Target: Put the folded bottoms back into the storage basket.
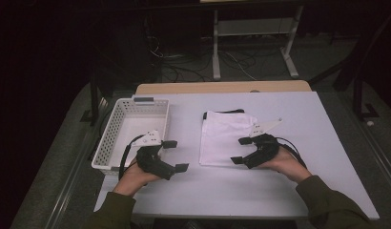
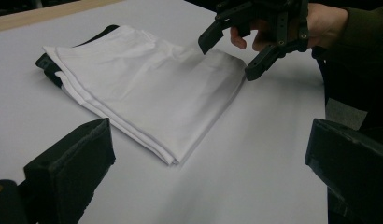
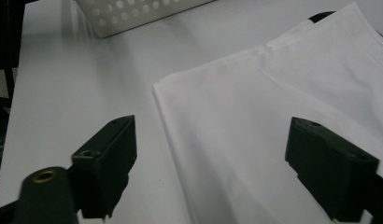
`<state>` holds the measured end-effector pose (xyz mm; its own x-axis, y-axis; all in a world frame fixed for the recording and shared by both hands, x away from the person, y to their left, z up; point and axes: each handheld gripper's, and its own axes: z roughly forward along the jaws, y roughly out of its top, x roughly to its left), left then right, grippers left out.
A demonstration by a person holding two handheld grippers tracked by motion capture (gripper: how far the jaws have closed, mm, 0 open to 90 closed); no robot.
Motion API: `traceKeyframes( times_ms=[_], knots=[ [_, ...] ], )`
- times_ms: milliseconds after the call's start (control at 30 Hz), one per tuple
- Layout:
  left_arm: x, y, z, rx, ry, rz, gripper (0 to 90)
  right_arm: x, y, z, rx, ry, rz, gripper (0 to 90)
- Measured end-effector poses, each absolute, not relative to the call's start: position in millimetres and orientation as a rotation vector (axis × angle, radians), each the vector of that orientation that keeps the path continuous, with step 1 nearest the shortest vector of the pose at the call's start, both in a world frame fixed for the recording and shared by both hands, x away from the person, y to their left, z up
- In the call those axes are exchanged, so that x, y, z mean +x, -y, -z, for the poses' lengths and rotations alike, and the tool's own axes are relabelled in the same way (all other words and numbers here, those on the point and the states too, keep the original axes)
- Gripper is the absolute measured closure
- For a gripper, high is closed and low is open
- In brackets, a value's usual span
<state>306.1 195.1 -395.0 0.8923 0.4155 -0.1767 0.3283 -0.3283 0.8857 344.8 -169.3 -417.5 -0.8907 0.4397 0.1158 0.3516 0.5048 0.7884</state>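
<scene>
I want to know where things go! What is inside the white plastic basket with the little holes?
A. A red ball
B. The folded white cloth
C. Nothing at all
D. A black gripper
C: in the high view the white plastic basket with the little holes shows a bare floor, while the folded white cloth lies on the white table beside it.

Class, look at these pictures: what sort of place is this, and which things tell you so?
Probably a lab or workshop: loose cables on the floor, a bare white table, and handheld grippers over a folded white cloth.
</scene>
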Motion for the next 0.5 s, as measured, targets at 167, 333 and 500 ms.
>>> traceKeyframes(
  times_ms=[167, 333, 500],
  knots=[
    [306.2, -194.9, 395.0, 1.945, -0.545, -0.099, 0.6, 344.0, 172.6, 417.9, 0.694, -2.645, -1.353, 35.3],
    [305.9, -194.7, 395.1, 1.947, -0.544, -0.101, 0.6, 344.0, 174.5, 419.1, 0.689, -2.653, -1.354, 41.8],
    [306.0, -194.9, 395.2, 1.946, -0.543, -0.099, 0.6, 344.6, 175.5, 423.1, 0.686, -2.675, -1.318, 47.5]
  ],
)
